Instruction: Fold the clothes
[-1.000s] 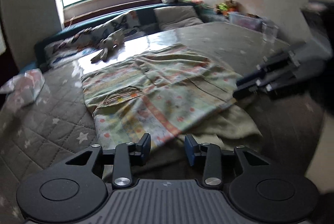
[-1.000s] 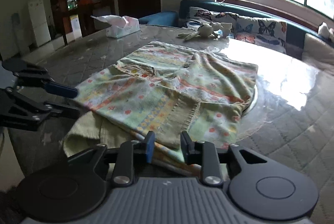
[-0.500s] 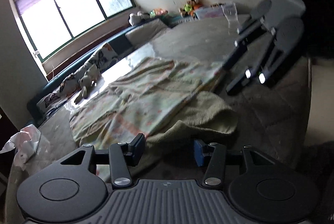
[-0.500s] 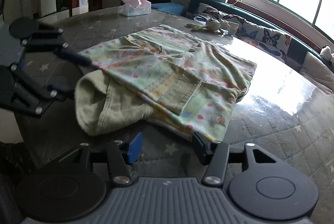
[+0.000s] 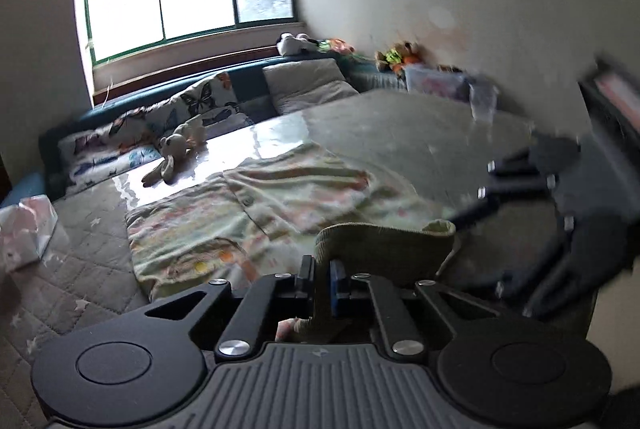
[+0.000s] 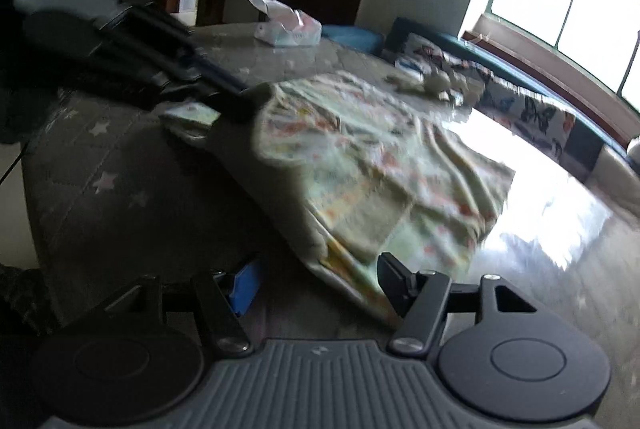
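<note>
A pale green knit cardigan point(image 5: 280, 205) with a coloured pattern lies spread on the glass-topped table point(image 5: 400, 125). My left gripper point(image 5: 322, 281) is shut on its olive ribbed hem point(image 5: 380, 245), and the pinched edge stands up off the table. In the right wrist view the left gripper point(image 6: 240, 101) holds that corner raised at the upper left, with the cloth draping down from it. My right gripper point(image 6: 320, 281) is open wide just above the table. The cardigan's near edge point(image 6: 352, 269) lies between its fingers, apart from both.
A plush rabbit point(image 5: 176, 153) lies on the table's far side, a tissue pack point(image 6: 288, 29) at another edge, and a clear plastic cup point(image 5: 484, 101) near the wall. Butterfly-print cushions point(image 5: 192, 109) line the bench under the window. The table's edge drops to the floor point(image 6: 16, 189) at the left.
My left gripper has shut on the ribbed hem and lifted it. My right gripper has opened wider and shifted along the cardigan's near edge. Both views are blurred by motion.
</note>
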Available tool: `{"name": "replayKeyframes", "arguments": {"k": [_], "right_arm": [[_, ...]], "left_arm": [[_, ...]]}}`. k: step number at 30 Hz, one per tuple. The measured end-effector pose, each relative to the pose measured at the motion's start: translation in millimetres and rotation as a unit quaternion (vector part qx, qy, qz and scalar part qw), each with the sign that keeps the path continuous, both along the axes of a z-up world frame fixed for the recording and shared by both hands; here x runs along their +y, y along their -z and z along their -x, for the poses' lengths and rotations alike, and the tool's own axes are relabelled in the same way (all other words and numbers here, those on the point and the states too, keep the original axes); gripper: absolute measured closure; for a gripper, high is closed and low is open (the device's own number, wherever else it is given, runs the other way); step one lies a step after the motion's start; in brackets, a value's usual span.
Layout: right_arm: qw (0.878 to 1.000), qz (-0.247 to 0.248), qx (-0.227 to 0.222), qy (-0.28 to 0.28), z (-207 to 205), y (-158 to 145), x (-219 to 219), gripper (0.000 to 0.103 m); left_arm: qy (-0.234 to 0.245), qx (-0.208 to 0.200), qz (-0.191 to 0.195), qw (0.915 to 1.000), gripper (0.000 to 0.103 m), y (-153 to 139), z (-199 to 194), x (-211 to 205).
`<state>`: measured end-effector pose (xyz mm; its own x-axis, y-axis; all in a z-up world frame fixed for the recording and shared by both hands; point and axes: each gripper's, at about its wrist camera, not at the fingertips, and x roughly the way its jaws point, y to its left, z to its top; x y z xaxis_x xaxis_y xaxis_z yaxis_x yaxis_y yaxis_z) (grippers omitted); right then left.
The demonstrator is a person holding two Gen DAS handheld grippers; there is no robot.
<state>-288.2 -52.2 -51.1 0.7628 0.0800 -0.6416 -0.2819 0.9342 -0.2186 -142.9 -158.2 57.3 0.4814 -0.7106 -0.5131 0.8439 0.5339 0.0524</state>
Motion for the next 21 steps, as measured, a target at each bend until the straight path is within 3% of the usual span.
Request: {"name": "replayKeyframes", "arguments": {"k": [3,5,7,8,11,13,14,21], "right_arm": [[1.000,0.003,-0.014,-0.021,-11,-2,8,0.042],[1.000,-0.006,-0.010,-0.026,-20,-2,10,0.052],[0.999,-0.026,0.007,-0.023,-33,-2,6,0.074],[0.999,-0.040,0.013,-0.018,-38,-3,3,0.078],[0.996,-0.087,0.027,0.001,-48,-11,-11,0.084],[0.994,-0.107,0.032,0.011,-53,-16,-17,0.085],[0.993,-0.112,0.032,0.014,-54,-19,-19,0.086],[0.992,-0.120,0.021,0.027,-61,-28,-22,0.088]], "left_arm": [[-0.003,0.007,0.006,1.0000,0.095,-6,-12,-4],[-0.005,0.008,0.006,0.9999,0.095,-6,-17,-5],[-0.007,0.014,0.004,0.9999,0.092,-4,-20,-4],[-0.008,0.015,0.002,0.9999,0.091,-3,-20,-2],[-0.009,0.014,-0.002,0.9999,0.083,1,-15,11],[-0.007,0.007,-0.009,0.9999,0.055,5,-8,20],[-0.006,0.000,-0.016,0.9999,0.051,7,-4,23],[-0.015,-0.073,-0.086,0.9935,0.051,32,13,26]]}}
